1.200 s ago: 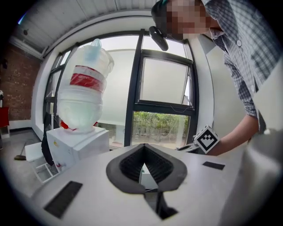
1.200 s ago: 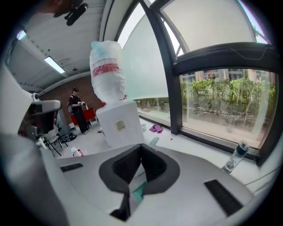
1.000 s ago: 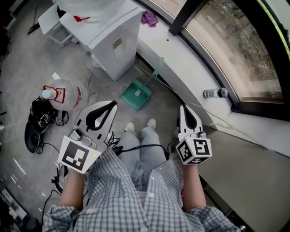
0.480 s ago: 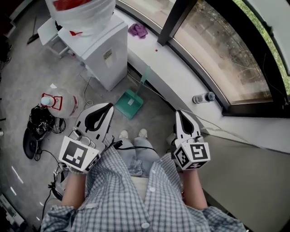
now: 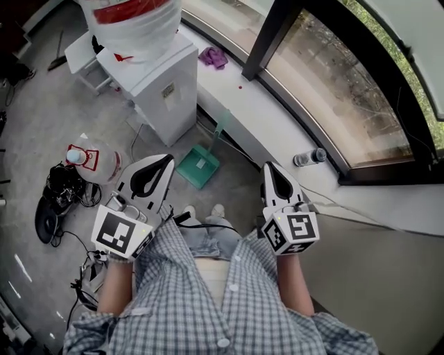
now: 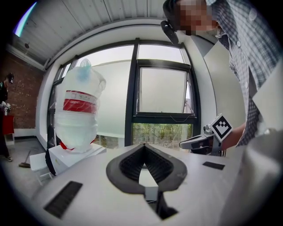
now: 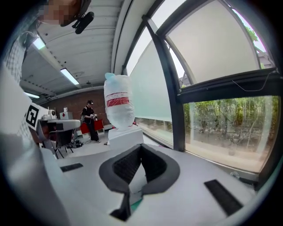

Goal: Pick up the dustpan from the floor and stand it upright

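Head view: green dustpan (image 5: 199,166) on the floor at the foot of the window ledge (image 5: 277,142).
Its handle leans against the ledge, beside the white water dispenser (image 5: 156,83); left claw (image 5: 165,161) and right claw (image 5: 269,169) are both closed, empty, clear of it.

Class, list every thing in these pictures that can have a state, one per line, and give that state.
left claw: shut, empty
right claw: shut, empty
dustpan: standing, handle up, not held
dispenser bottle: inverted
floor jug: upright, capped
small bottle: lying on its side
purple cloth: crumpled
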`<action>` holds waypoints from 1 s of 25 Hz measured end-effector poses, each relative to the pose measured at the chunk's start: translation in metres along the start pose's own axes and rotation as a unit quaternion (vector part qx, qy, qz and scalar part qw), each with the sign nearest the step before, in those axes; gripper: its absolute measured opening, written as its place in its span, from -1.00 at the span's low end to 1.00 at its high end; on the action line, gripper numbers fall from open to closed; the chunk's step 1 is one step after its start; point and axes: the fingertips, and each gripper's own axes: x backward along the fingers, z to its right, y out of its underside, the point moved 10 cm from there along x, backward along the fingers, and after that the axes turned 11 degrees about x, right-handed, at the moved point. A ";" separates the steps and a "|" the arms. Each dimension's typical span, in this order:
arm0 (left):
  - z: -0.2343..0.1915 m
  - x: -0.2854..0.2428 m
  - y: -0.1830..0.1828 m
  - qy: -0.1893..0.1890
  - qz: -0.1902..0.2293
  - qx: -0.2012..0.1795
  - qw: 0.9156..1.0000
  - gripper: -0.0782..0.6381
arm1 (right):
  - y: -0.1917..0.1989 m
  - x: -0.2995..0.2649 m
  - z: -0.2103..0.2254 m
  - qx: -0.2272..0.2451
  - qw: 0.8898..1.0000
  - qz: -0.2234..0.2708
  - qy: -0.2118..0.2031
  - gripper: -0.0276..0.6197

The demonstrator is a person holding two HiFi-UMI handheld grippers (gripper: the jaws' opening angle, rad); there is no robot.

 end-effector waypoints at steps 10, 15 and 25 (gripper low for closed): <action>-0.001 -0.001 0.001 -0.003 0.005 0.004 1.000 -0.76 | -0.006 0.001 -0.012 0.035 0.999 -0.003 -0.028 -0.89; 0.001 -0.003 0.001 0.001 0.004 0.002 1.000 -0.76 | -0.004 0.003 -0.010 0.039 0.999 -0.008 -0.026 -0.89; 0.007 -0.006 0.005 0.014 -0.002 0.003 1.000 -0.76 | -0.003 0.007 -0.006 0.042 0.999 -0.014 -0.020 -0.89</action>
